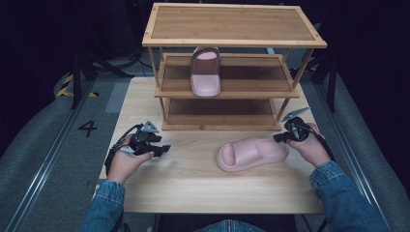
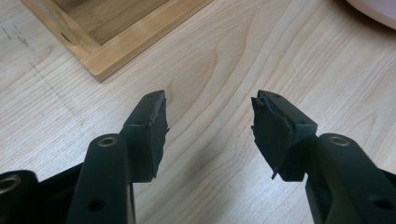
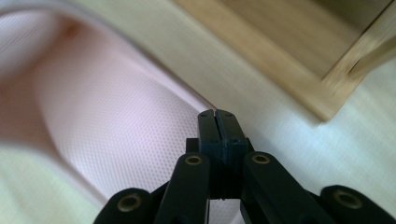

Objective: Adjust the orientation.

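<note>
A: Item one, my right gripper (image 1: 280, 137)?
B: Jaws pressed together with nothing between them, tips at the heel end of the pink slipper (image 1: 251, 153) lying on the table (image 1: 193, 183). In the right gripper view the slipper's footbed sits just left of and beneath my jaws.
A: Item two, my left gripper (image 2: 210, 126)?
B: Jaws apart over bare wood, empty; the slipper lies well off to its right.
A: Item three?
B: Wooden rack (image 1: 232, 24) beyond both grippers, second pink slipper (image 1: 206, 71) on its middle shelf.
</note>
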Action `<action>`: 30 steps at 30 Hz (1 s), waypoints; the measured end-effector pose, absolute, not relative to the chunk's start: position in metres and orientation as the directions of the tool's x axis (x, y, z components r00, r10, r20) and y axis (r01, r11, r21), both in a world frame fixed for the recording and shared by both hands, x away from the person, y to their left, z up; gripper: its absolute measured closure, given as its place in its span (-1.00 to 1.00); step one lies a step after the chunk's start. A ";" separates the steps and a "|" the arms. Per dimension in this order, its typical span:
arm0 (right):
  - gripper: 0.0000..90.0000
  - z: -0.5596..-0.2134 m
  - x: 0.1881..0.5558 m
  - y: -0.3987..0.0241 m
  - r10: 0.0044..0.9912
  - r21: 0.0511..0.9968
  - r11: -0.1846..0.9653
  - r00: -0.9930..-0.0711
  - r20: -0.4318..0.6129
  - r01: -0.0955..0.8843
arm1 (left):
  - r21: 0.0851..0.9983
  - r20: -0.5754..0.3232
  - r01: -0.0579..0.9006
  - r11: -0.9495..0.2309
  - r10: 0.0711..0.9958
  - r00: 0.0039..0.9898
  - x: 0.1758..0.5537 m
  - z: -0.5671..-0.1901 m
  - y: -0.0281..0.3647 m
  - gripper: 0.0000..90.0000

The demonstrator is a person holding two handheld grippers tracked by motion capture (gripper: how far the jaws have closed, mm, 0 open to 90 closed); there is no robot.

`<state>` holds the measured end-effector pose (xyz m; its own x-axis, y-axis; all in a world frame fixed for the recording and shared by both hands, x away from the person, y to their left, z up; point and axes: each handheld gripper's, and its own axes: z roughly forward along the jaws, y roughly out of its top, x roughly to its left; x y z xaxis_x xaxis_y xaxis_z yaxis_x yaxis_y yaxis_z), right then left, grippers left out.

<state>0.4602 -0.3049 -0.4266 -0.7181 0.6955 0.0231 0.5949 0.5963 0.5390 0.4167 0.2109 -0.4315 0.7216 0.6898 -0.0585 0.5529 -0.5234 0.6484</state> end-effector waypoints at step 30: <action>1.00 -0.440 0.412 -0.326 0.712 0.494 0.598 -0.701 0.034 0.631 | 0.654 -0.079 0.554 -0.515 0.682 0.727 0.422 -0.432 0.205 -0.01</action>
